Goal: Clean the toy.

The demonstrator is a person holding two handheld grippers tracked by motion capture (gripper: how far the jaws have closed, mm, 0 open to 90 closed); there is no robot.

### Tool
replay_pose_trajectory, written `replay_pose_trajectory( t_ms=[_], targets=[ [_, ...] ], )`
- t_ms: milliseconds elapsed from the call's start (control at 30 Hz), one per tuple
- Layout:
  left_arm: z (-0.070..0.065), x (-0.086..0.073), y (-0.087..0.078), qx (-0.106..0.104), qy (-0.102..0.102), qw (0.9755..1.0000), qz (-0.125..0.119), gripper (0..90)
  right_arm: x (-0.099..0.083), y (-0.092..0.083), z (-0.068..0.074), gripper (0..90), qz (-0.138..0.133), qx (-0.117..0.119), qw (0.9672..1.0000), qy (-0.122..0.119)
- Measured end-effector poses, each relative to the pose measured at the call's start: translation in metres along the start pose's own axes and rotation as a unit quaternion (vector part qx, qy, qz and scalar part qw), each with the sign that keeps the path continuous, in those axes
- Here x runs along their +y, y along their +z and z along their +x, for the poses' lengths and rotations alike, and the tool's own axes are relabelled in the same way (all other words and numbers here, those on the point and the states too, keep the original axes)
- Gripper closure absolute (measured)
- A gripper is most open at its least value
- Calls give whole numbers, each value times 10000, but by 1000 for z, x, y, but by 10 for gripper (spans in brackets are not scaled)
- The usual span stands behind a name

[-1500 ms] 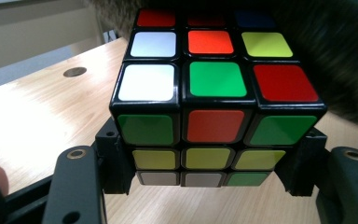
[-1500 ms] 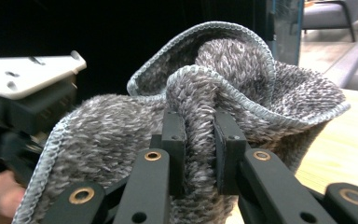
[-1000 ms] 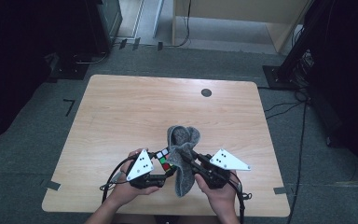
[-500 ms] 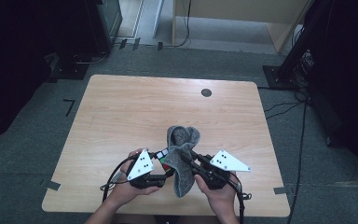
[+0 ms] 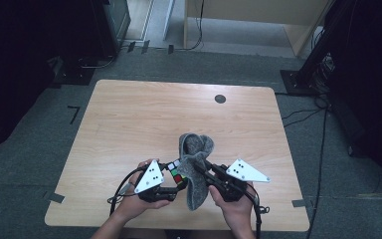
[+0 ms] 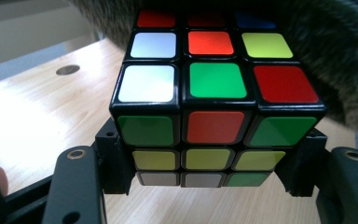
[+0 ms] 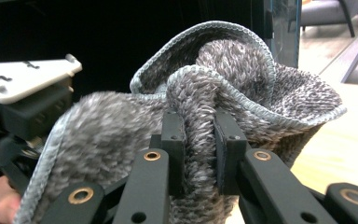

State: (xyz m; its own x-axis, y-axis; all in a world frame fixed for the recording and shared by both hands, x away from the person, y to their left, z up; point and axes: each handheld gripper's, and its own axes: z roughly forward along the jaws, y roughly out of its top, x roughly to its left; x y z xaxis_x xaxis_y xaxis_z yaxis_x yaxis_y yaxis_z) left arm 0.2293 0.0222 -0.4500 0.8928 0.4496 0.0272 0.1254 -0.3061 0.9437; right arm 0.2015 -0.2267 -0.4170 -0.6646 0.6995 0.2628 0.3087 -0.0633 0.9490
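A scrambled puzzle cube (image 6: 214, 107) with red, green, white and yellow tiles is clamped at its sides by my left gripper (image 6: 209, 163), just above the table. In the high view the cube (image 5: 176, 172) sits near the table's front edge, at the tip of the left gripper (image 5: 179, 183). A grey fuzzy cloth (image 7: 223, 93) bunches up between the black fingers (image 7: 173, 140) of my right gripper (image 7: 199, 154), which is shut on a fold of it. The cloth (image 5: 195, 149) rests against the cube's far side and hangs down in front of the right gripper (image 5: 201, 169).
The wooden table (image 5: 144, 119) has a round dark cable hole (image 5: 220, 98) near its far edge. Dark stands and cables stand on the floor around it. A wooden cabinet (image 5: 258, 20) is beyond the far side.
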Motion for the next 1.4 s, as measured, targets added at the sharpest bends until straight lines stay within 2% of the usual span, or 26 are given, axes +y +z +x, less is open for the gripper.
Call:
replay_pose_trajectory(
  t_ms=[133,200,367,433,500,600,700,800,900,1000,1033,1100,1133,1167,1200,1233,1267,1300,1333,1367,1400],
  targets=[
    [2,2,-4,-21,-73,9999,-130,341,-13,9,-10,782,359,-164,9990,209],
    [3,2,-5,-55,-103,9998,-164,341,-13,8,-8,782,327,-164,9991,217],
    [0,-2,0,63,-29,10000,-54,341,3,-2,2,774,10,-59,10000,-23],
    [-1,-1,0,66,-10,10000,-68,341,1,0,1,774,60,-89,9999,-55],
    [-2,0,-1,83,14,9999,-110,341,-5,3,-2,775,150,-154,9998,39],
    [1,2,-5,17,-89,9996,-274,341,-11,8,-7,775,396,-259,9989,71],
    [3,1,-5,-1,-121,9996,-242,341,-5,4,-3,774,262,-206,9994,24],
    [1,-2,-1,144,-21,9999,-93,341,3,-1,4,774,18,-54,10000,-60],
    [-1,-1,-1,152,-10,9998,-104,341,3,-1,5,773,17,-60,9999,-109],
    [-2,0,-1,176,47,9998,-53,341,-1,1,0,774,159,-147,9997,-90],
    [-2,0,0,214,84,9997,14,341,-1,0,1,774,175,-282,9993,-178],
    [-2,-1,3,316,177,9991,215,341,3,-2,8,773,39,-368,9982,-480],
    [-3,-2,5,373,212,9985,332,341,3,-2,8,773,39,-368,9982,-480],
    [-4,-2,7,418,260,9977,460,341,5,-1,21,770,39,-371,9951,-912],
    [-5,-3,10,453,294,9970,550,341,4,1,28,769,75,-341,9923,-1190],
    [-6,-4,12,484,308,9963,633,341,4,1,28,769,75,-341,9923,-1190],
    [-8,-4,14,510,346,9956,702,341,-2,10,42,765,338,-141,9870,-1565],
    [-12,-3,15,533,471,9942,806,341,-6,14,48,764,443,-79,9833,-1766],
    [-12,-3,15,533,471,9942,806,341,-6,14,48,764,443,-79,9833,-1766],
    [-13,-3,16,572,528,9935,836,341,-11,19,56,765,503,-149,9753,-2144],
    [-13,-3,15,597,523,9934,828,341,-11,18,55,767,500,-203,9748,-2163]
  ],
)
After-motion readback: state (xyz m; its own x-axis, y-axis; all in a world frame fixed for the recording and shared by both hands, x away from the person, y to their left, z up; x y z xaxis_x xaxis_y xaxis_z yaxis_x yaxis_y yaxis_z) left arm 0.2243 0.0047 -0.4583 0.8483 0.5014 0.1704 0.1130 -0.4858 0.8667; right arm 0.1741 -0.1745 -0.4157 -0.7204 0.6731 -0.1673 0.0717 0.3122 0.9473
